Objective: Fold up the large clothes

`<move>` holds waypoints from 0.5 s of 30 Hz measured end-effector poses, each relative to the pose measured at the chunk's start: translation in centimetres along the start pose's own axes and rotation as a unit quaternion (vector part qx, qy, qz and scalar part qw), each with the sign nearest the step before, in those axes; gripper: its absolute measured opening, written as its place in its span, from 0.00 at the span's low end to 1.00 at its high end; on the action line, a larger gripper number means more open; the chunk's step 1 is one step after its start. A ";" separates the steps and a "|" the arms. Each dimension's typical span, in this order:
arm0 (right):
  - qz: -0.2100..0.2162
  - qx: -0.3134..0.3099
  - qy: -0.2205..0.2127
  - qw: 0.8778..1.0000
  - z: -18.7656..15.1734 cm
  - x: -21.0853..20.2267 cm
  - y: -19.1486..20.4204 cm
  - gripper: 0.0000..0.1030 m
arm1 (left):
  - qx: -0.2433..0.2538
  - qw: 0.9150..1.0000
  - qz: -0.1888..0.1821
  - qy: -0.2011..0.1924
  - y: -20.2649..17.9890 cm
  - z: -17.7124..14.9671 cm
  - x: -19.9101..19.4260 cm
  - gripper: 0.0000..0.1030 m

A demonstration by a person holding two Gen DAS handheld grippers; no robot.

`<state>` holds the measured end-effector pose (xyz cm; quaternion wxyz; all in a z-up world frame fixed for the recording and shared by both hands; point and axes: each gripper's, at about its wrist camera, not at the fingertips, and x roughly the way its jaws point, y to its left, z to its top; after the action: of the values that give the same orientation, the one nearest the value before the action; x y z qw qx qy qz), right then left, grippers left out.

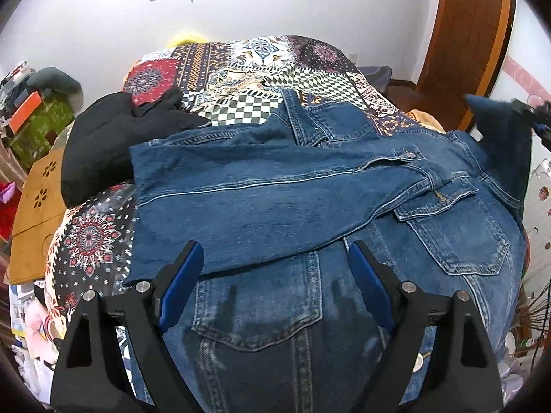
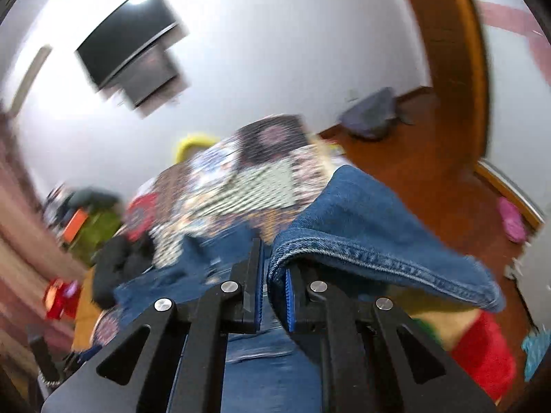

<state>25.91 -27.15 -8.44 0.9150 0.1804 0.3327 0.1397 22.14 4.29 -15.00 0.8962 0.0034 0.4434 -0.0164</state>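
Note:
A blue denim jacket (image 1: 275, 206) lies spread on the patterned bed cover (image 1: 248, 69), one sleeve folded across its front. My left gripper (image 1: 275, 251) is open and empty, just above the jacket's lower chest pocket. My right gripper (image 2: 272, 247) is shut on a fold of the denim jacket (image 2: 361, 227) and holds it lifted above the bed; the cloth drapes over the right finger. In the left wrist view the right gripper (image 1: 527, 110) shows at the far right edge, with a raised flap of denim (image 1: 499, 137).
A black garment (image 1: 113, 137) lies on the bed to the left of the jacket. Cluttered boxes (image 1: 38, 120) stand at the left, a wooden door (image 1: 461, 41) at the right, a wall screen (image 2: 131, 44) behind. A grey cushion (image 2: 372, 113) lies on the wooden floor.

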 end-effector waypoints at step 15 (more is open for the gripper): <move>0.023 -0.068 0.142 0.987 -7.2 5.3 4.7 0.12 | -0.014 1.000 0.004 0.013 1.4 -1.8 -0.1 0.83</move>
<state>24.44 -19.24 -14.57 0.8650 0.1038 0.4451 0.2072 20.66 5.73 -16.04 0.8904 -0.0073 0.4551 -0.0068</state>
